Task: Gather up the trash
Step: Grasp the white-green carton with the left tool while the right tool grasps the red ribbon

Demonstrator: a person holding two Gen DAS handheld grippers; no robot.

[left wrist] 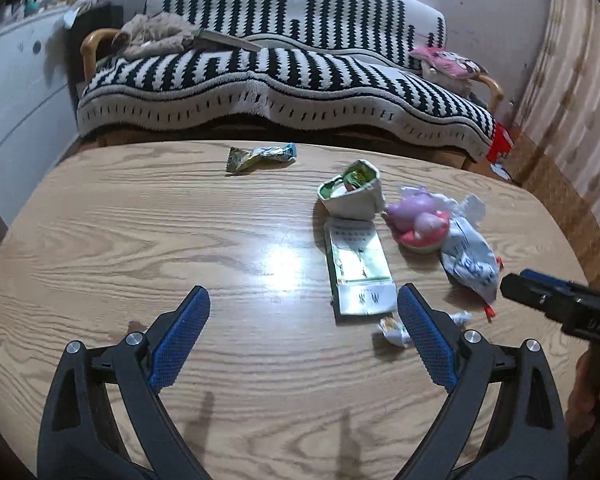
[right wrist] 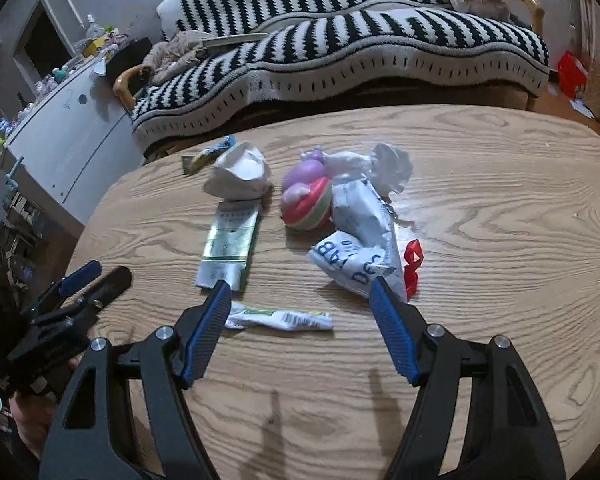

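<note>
Low in the middle of the right wrist view, a flattened white wrapper (right wrist: 280, 319) lies on the wooden table (right wrist: 500, 240), just ahead of the right gripper (right wrist: 300, 292), whose blue-padded jaws stand wide apart and hold nothing. That wrapper looks like the nearest piece to collect, and to take it well I'd judge the gripper should come down low and level so one pad lands on each long edge — it is thin and flat, so a shallow pinch could simply slide over it. Its left end sits right by the left pad; its right end stops short of the right one. Just beyond the right pad, centre-right of that frame, lies a crumpled white bag with blue print (right wrist: 360, 248), touching a pink and purple toy (right wrist: 306, 200), with a small red piece (right wrist: 413, 264) beside it. A flat green carton (right wrist: 230, 244) lies centre-left, a crushed white cup (right wrist: 240, 174) at its far end. The left gripper (left wrist: 304, 308) is likewise spread open and empty over bare wood at the bottom of its own frame — the carton's near end sits just inside its right pad, and another foil wrapper (left wrist: 260, 157) lies far off, upper centre.
</note>
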